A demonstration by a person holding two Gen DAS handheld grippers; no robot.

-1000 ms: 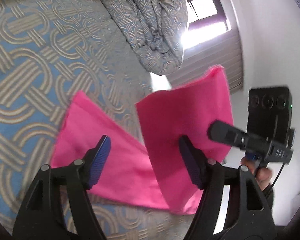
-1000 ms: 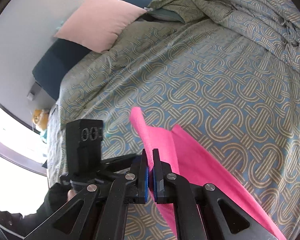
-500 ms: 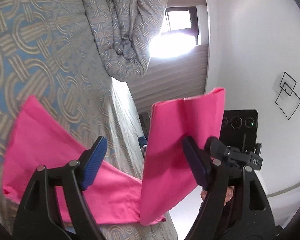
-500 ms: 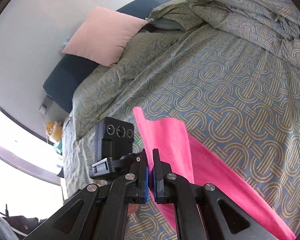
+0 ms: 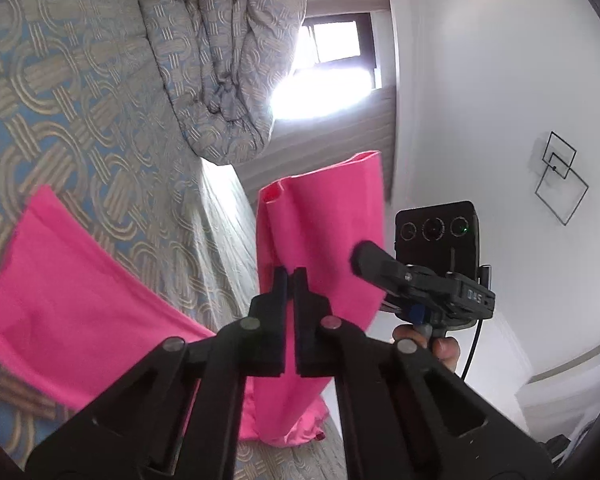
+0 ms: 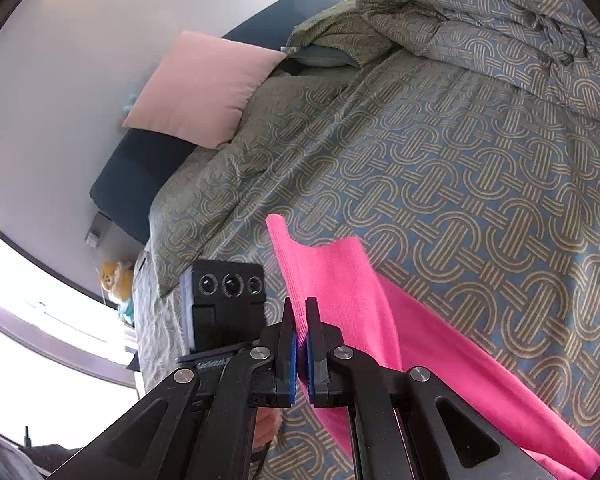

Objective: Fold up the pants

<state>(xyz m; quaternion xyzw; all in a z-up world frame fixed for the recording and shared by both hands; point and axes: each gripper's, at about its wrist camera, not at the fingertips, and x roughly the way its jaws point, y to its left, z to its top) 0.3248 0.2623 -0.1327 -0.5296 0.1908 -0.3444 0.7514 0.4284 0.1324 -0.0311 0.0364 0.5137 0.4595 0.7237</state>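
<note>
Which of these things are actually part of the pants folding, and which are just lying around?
In the job:
pink pants
left hand-held gripper, shut on them
right hand-held gripper, shut on them

Just lying about:
pink pillow
bunched duvet
bedspread

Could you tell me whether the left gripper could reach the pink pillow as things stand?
Probably not: the left gripper is shut on the pants, and the pillow leans at the far headboard.

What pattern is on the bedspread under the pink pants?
Interlocking beige striped arches on a blue bedspread, clearest in the right wrist view.
</note>
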